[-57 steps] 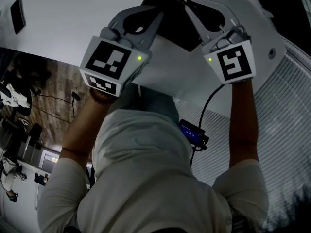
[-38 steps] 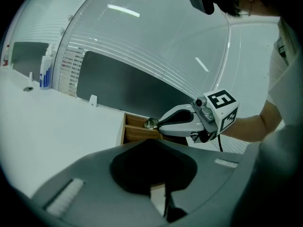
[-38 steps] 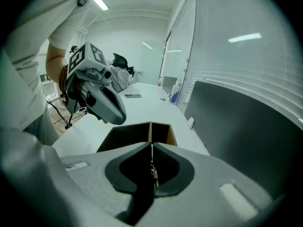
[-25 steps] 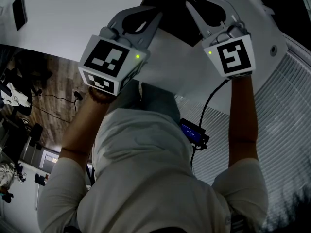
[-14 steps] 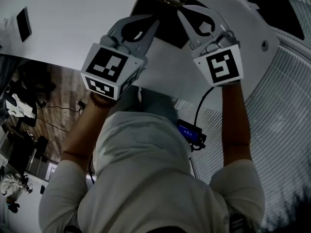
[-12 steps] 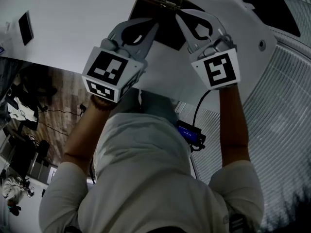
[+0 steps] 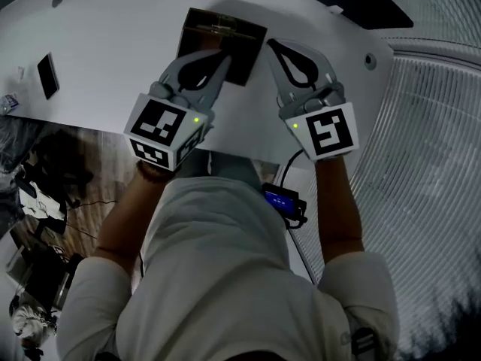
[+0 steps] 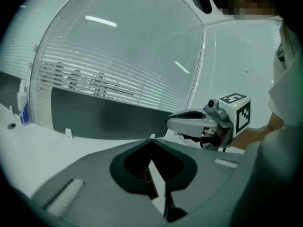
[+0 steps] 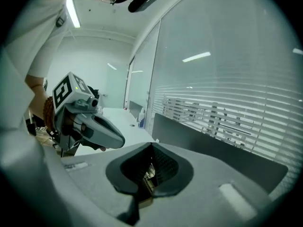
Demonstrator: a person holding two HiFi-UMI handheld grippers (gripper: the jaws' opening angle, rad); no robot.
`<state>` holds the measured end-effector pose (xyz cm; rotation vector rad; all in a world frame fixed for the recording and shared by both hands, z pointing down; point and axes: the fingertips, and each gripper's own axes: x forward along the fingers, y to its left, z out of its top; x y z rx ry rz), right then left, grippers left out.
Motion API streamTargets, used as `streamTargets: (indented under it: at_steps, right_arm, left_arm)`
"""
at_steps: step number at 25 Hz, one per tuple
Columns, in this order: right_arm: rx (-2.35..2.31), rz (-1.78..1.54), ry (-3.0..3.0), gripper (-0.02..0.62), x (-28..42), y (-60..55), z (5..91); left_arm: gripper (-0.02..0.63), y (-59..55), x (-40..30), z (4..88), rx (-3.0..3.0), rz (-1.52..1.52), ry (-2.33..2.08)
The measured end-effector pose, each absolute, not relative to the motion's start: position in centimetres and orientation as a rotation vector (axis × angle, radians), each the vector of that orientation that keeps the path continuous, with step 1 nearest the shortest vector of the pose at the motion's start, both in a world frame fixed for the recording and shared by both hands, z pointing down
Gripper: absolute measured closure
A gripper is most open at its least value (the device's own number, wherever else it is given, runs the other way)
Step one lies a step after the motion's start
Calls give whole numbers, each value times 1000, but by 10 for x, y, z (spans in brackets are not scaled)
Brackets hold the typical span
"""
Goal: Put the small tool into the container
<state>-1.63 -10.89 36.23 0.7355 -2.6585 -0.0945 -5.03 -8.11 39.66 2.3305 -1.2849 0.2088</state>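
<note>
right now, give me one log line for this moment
left gripper: shut, tips over dark box | right gripper: shut, tips at box's right edge | small tool: not visible

My white tabletop has a dark square box lying about in its middle, and a small flat black thing lies far left, near my edge.
</note>
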Motion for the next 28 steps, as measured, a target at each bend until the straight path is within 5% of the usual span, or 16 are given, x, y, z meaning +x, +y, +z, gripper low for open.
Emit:
streamTargets:
  at_steps: [28]
  right_arm:
    - [1247,-33,-2812,595,82,13,216]
  left_arm:
    - [603,15,43,248,2644,24,-1163]
